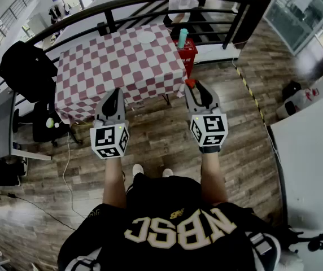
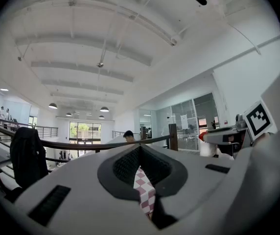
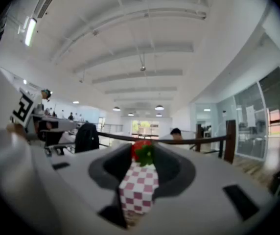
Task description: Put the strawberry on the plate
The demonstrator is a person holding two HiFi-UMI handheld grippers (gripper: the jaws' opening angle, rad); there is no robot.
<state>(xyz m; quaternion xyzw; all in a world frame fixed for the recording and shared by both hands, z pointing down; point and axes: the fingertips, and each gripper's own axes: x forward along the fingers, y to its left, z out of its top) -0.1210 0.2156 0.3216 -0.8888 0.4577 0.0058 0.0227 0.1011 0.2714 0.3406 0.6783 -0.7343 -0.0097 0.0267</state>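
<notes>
Strawberry (image 3: 142, 150): carry step, not yet plated.
Counter (image 1: 116, 61): checked cloth.
Plate (image 1: 145, 36): bare, at the counter's far edge.
Right tool (image 1: 191, 86): pinching the strawberry, off the counter's near right corner.
Left tool (image 2: 140, 149): pressed together, empty.
Next: reach across, lower, release.

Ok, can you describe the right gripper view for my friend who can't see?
The right claw grips a red strawberry with green leaves at its tips. Beyond it lies a pink-and-white checked tablecloth, with a dark railing farther off.
</notes>
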